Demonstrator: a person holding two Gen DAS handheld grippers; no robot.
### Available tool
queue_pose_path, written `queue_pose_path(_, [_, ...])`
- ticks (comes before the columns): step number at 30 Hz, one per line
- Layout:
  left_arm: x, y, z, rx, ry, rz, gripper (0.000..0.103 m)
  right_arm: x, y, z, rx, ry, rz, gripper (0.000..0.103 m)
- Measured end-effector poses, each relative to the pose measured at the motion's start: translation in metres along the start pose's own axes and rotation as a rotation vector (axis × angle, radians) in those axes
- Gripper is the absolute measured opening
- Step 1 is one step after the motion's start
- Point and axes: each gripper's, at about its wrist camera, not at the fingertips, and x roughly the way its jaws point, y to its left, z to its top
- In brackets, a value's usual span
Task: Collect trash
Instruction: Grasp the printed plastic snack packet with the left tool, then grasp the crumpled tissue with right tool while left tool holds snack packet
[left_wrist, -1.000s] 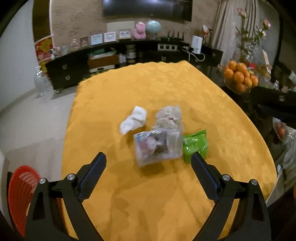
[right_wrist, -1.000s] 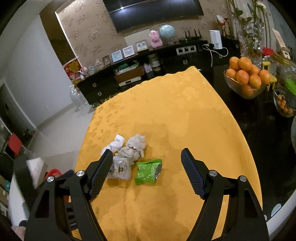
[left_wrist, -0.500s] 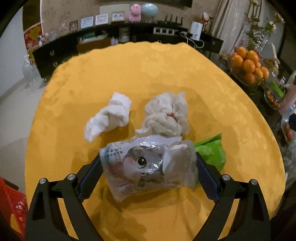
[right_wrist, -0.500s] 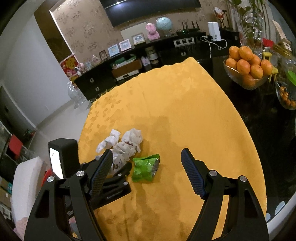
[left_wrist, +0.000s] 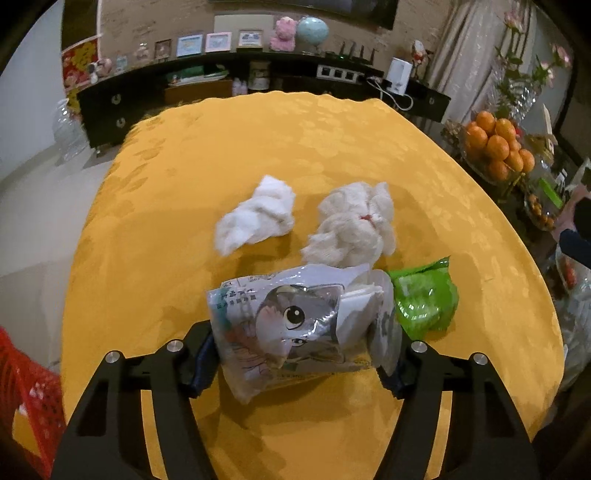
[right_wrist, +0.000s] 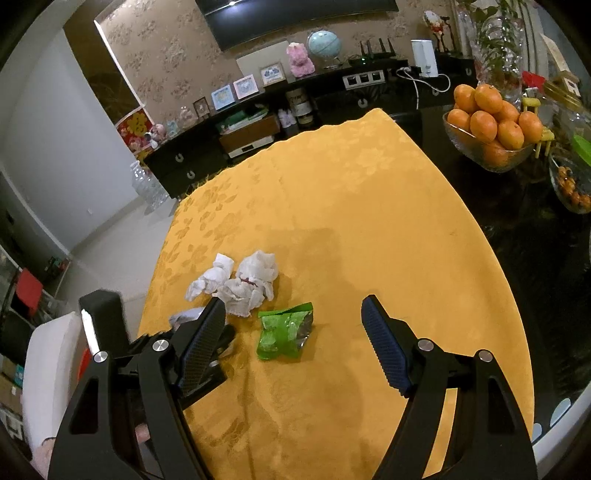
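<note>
My left gripper (left_wrist: 295, 354) is shut on a silver snack wrapper (left_wrist: 295, 325) with a cartoon face and holds it just above the yellow tablecloth (left_wrist: 295, 147). A green wrapper (left_wrist: 424, 302) lies right of it. Two crumpled white tissues (left_wrist: 258, 218) (left_wrist: 354, 225) lie behind. In the right wrist view my right gripper (right_wrist: 295, 332) is open and empty, above the green wrapper (right_wrist: 284, 330). The tissues (right_wrist: 247, 284) lie to its left, and the left gripper shows at the lower left (right_wrist: 207, 354).
A red basket (left_wrist: 26, 398) stands off the table's left edge. A glass bowl of oranges (right_wrist: 491, 129) and other dishes sit on the dark table to the right. A black sideboard (left_wrist: 221, 88) runs along the far wall.
My left gripper moved forward around the silver wrapper, closed on it and lifted it slightly. My right gripper stayed open and hardly moved.
</note>
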Motion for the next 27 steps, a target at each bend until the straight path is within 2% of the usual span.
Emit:
queue_pose_path(4, [-0.023, 0.014, -0.003, -0.013, -0.022, 0.036, 0.065, -0.002, -0.001, 0.0, 0.004, -0.004, -0.004, 0.074])
queue_pose_path(8, [-0.055, 0.026, -0.005, 0.011, -0.065, 0.107, 0.065, -0.002, 0.0, 0.0, 0.001, -0.007, -0.008, 0.074])
queue_pose_path(13, [-0.093, 0.043, -0.011, -0.036, -0.109, 0.128, 0.065, 0.0, 0.01, 0.0, -0.029, -0.014, -0.004, 0.074])
queue_pose_path(22, [-0.152, 0.065, -0.015, -0.075, -0.204, 0.195, 0.066, 0.008, 0.049, 0.005, -0.181, -0.034, -0.009, 0.074])
queue_pose_path(27, [-0.162, 0.075, -0.015, -0.095, -0.228, 0.208, 0.066, 0.035, 0.068, 0.018, -0.259, -0.008, 0.011, 0.074])
